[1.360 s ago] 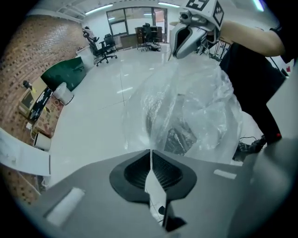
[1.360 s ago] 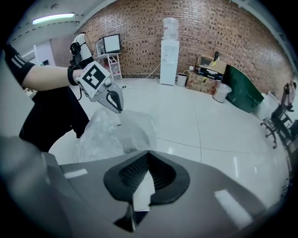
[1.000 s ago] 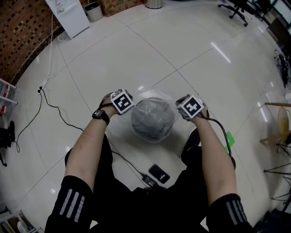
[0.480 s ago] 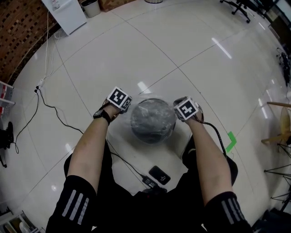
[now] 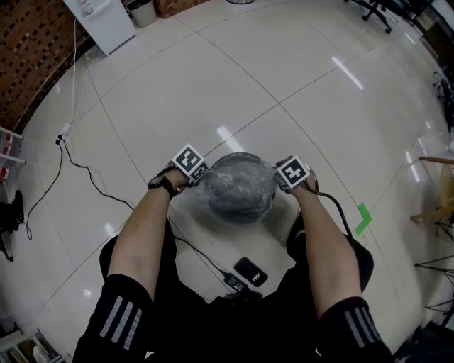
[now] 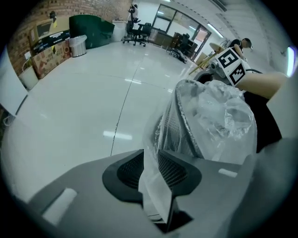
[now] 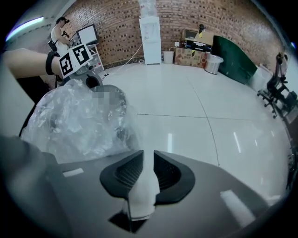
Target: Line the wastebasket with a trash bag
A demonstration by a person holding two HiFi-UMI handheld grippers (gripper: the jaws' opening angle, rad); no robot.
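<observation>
A round dark mesh wastebasket (image 5: 239, 188) stands on the floor between the person's knees. A clear trash bag (image 5: 237, 191) covers its mouth and hangs over its rim. My left gripper (image 5: 201, 180) is at the basket's left side and my right gripper (image 5: 281, 181) at its right, both pointing steeply down. In the left gripper view the left gripper (image 6: 151, 160) has a fold of bag film (image 6: 153, 186) in the gap between its pads, beside the mesh wall (image 6: 179, 125). The right gripper (image 7: 148, 162) likewise has a white bunch of film (image 7: 142, 193) between its pads. Both pairs of jaws have just been opening.
A black phone (image 5: 250, 270) and a cable plug lie on the tiles near the person's legs. A thin cable (image 5: 85, 170) runs off left. Green tape (image 5: 363, 218) marks the floor at right. A white cabinet (image 5: 99, 18), a small bin (image 5: 144, 10) and an office chair (image 5: 372, 10) stand far off.
Both grippers have sunk down the basket's sides, drawing the bag's edge over the rim. The film that domed over the top now sags inside, and the rim shows.
</observation>
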